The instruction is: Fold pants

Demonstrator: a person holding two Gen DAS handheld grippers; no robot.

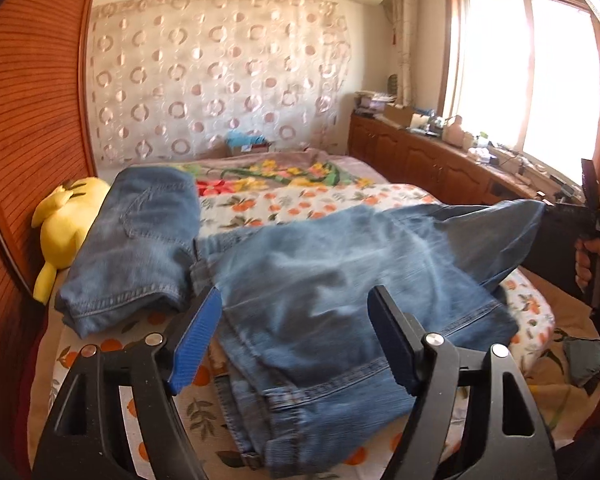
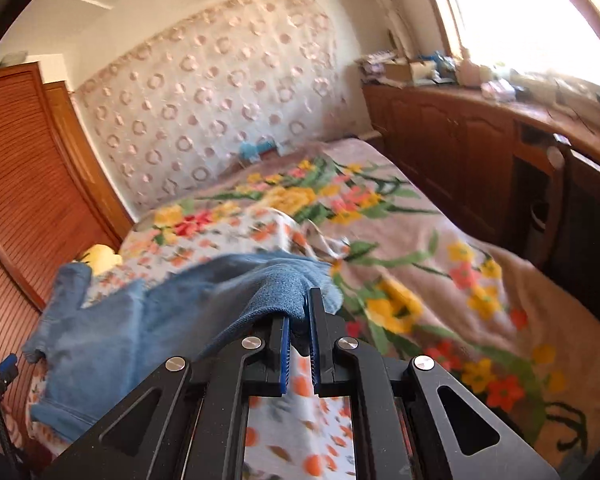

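Note:
A pair of blue jeans (image 1: pixel 320 360) lies spread across the bed, one end lifted toward the right. My left gripper (image 1: pixel 295 294) hangs open just above the jeans, with its blue pads wide apart and nothing pinched between them. My right gripper (image 2: pixel 300 312) is shut on a bunched corner of the jeans (image 2: pixel 140 320) and holds it up off the bedspread. In the left wrist view a hand (image 1: pixel 592 264) at the right edge holds that gripper. A second pair of jeans (image 1: pixel 140 240) lies folded at the left of the bed.
A yellow plush toy (image 1: pixel 64 224) lies beside the folded jeans, against the wooden slatted wardrobe (image 1: pixel 20 120). The floral bedspread (image 2: pixel 420 260) covers the bed. A low wooden cabinet (image 1: pixel 420 160) with clutter on top runs under the window on the right.

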